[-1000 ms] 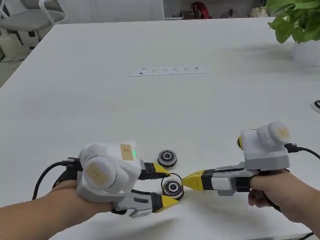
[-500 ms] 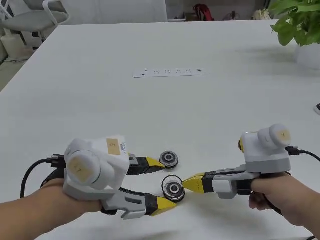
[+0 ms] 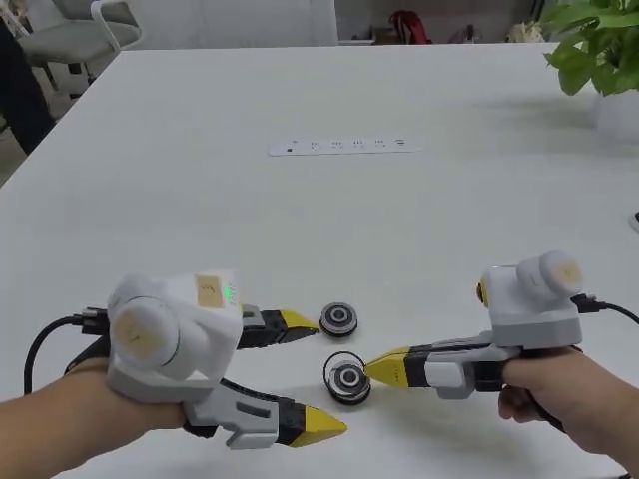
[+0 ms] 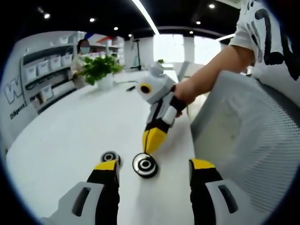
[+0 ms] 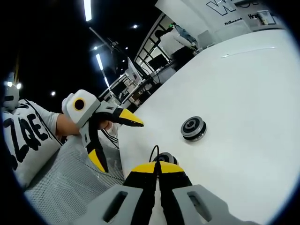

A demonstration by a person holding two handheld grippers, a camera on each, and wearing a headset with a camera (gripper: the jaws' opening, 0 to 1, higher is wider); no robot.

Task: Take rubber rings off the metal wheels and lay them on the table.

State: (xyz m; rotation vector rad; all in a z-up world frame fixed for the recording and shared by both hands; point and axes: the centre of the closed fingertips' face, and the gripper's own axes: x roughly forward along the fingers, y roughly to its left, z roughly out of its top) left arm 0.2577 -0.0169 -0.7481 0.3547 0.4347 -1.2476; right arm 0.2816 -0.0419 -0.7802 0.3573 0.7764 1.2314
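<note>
On a white table (image 3: 419,230), the right gripper (image 3: 371,367), jaws together, apparently pinches a thin black rubber ring (image 5: 152,152) half-lifted off the nearer of 2 small metal wheels (image 3: 347,380), while the left gripper (image 3: 325,373) gapes apart alongside; unbraced, that wheel could drag along.

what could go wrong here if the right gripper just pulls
1. The left gripper is open and off the near wheel, so nothing holds it; a pull on the rubber ring by the shut right gripper may drag the wheel along.
2. The ring looks only partly lifted and could slip back.
3. A sliding wheel might knock the second wheel close by.
</note>
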